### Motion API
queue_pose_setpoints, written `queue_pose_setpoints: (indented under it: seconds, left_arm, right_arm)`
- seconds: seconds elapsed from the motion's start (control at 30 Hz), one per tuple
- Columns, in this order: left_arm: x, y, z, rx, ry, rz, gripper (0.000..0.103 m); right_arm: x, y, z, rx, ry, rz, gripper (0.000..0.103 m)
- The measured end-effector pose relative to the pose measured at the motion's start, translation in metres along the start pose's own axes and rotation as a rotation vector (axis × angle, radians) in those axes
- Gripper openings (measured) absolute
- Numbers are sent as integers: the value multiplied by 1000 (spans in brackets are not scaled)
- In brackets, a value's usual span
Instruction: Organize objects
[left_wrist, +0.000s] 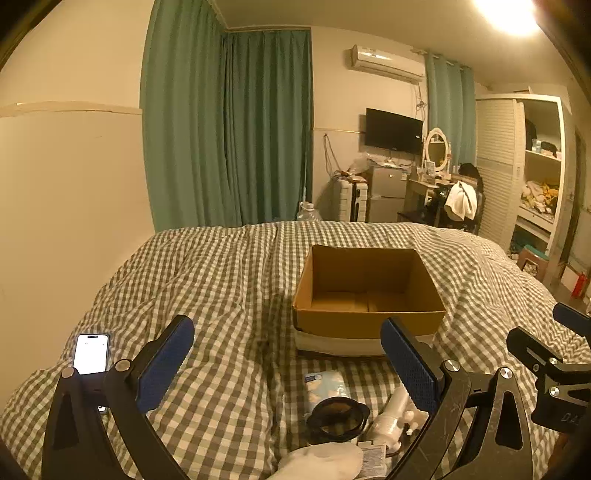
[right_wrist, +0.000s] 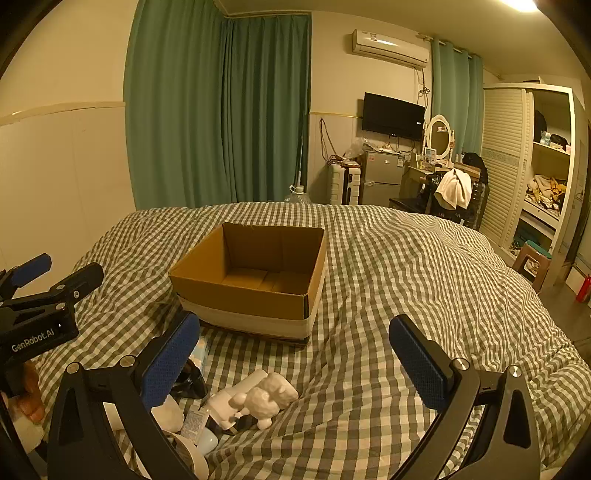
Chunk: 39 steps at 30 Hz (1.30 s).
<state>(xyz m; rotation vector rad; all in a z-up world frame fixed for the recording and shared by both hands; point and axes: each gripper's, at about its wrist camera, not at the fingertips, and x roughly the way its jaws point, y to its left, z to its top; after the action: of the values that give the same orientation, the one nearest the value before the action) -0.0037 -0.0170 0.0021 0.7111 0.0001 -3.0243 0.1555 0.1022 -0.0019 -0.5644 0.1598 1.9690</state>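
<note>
An open, empty cardboard box (left_wrist: 369, 291) sits on the checked bed cover; it also shows in the right wrist view (right_wrist: 251, 277). Small items lie in a heap in front of it: a black round-rimmed object (left_wrist: 338, 417), a white spray bottle (left_wrist: 391, 417), a blue-and-white packet (left_wrist: 325, 386) and a white sheep figurine (right_wrist: 271, 398). My left gripper (left_wrist: 288, 362) is open and empty above the heap. My right gripper (right_wrist: 295, 354) is open and empty just right of the heap.
A phone (left_wrist: 91, 353) with a lit screen lies on the cover at the left. The bed (right_wrist: 406, 266) stretches far and right. Green curtains (left_wrist: 229, 129), a fridge (right_wrist: 380, 179), a dresser and open shelves (right_wrist: 546, 166) stand behind it.
</note>
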Motion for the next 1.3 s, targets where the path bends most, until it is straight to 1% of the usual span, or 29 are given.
queue_pose_setpoints:
  seconds: [0.07, 0.1, 0.3, 0.57, 0.87, 1.13, 1.3]
  left_arm:
    - [-1, 0, 1, -1, 0, 1, 103]
    - [0, 0, 1, 0, 0, 0, 103]
    - [0, -3, 0, 21, 0, -7, 103]
    - [-1, -4, -1, 29, -3, -20, 103]
    - [1, -5, -4, 42, 2, -16, 103]
    - [2, -6, -5, 44, 4, -28, 103]
    - [5, -2, -7, 26, 11, -41, 103]
  right_arm:
    - [0, 0, 0, 0, 2, -2, 103]
    - [0, -1, -1, 13, 3, -34, 103]
    - [2, 0, -1, 25, 7, -16, 103]
    - [5, -1, -2, 27, 16, -32, 103]
    - [6, -1, -3, 31, 20, -44, 103]
    - [9, 1, -6, 32, 28, -50, 103]
    - [10, 3, -7, 37, 31, -44, 103]
